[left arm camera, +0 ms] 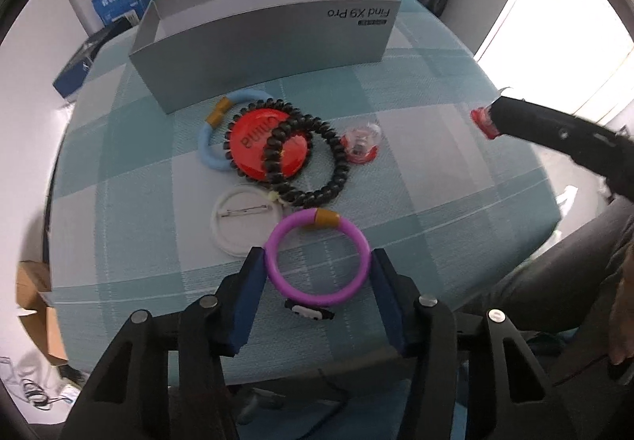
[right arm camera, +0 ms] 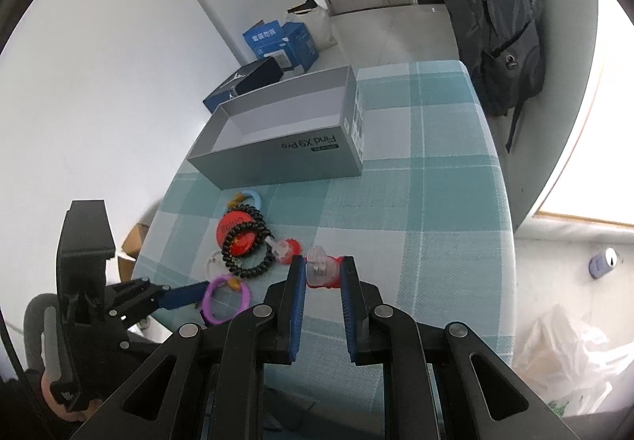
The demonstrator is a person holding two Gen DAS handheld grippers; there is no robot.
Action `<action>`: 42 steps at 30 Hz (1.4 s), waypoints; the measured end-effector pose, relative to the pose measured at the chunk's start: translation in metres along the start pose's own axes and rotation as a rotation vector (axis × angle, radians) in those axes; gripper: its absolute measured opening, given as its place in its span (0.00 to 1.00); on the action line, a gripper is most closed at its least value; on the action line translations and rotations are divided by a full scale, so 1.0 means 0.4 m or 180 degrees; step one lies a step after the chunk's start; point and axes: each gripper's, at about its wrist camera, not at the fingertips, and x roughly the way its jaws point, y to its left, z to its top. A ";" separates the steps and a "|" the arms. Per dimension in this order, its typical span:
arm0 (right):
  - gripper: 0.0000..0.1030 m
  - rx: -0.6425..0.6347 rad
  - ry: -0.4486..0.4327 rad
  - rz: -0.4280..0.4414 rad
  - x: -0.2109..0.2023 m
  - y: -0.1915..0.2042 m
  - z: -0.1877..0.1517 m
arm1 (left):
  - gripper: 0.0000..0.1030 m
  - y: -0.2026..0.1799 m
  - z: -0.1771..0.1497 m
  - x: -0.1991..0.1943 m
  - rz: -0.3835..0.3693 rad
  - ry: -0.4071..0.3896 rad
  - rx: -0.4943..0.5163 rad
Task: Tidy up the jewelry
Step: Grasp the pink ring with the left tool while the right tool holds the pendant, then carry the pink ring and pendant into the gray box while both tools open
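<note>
My left gripper (left arm camera: pixel 317 261) has its jaws around a purple bangle (left arm camera: pixel 317 256) with a tan clasp and pads touching both its sides, near the table's front edge. My right gripper (right arm camera: pixel 323 267) is shut on a small red and clear ring case (right arm camera: pixel 321 271), held above the cloth; it also shows in the left wrist view (left arm camera: pixel 484 121). A second red and clear case (left arm camera: pixel 361 143) lies on the cloth. A black coil bracelet (left arm camera: pixel 301 159) lies over a red badge (left arm camera: pixel 253 147) and a light blue bangle (left arm camera: pixel 214 147). A white pin badge (left arm camera: pixel 237 222) lies face down. The open grey box (left arm camera: pixel 261 44) stands behind.
The table has a teal checked cloth (left arm camera: pixel 416 202). Blue cartons (right arm camera: pixel 277 44) stand on the floor beyond the table's far side. A dark jacket (right arm camera: pixel 491 24) hangs at the far right. A cardboard box (left arm camera: pixel 35 301) is on the floor at left.
</note>
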 end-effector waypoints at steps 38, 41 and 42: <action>0.16 -0.0109 0.0081 0.0646 0.141 0.078 0.410 | 0.45 0.196 0.405 -0.063 -0.0763 -0.0426 -0.0589; 0.16 -0.0089 0.0190 0.0623 0.186 0.063 0.407 | 0.45 0.200 0.410 -0.032 -0.0723 -0.0354 -0.0594; 0.16 -0.0079 0.0234 0.0611 0.202 0.057 0.405 | 0.45 0.202 0.413 -0.021 -0.0717 -0.0327 -0.0598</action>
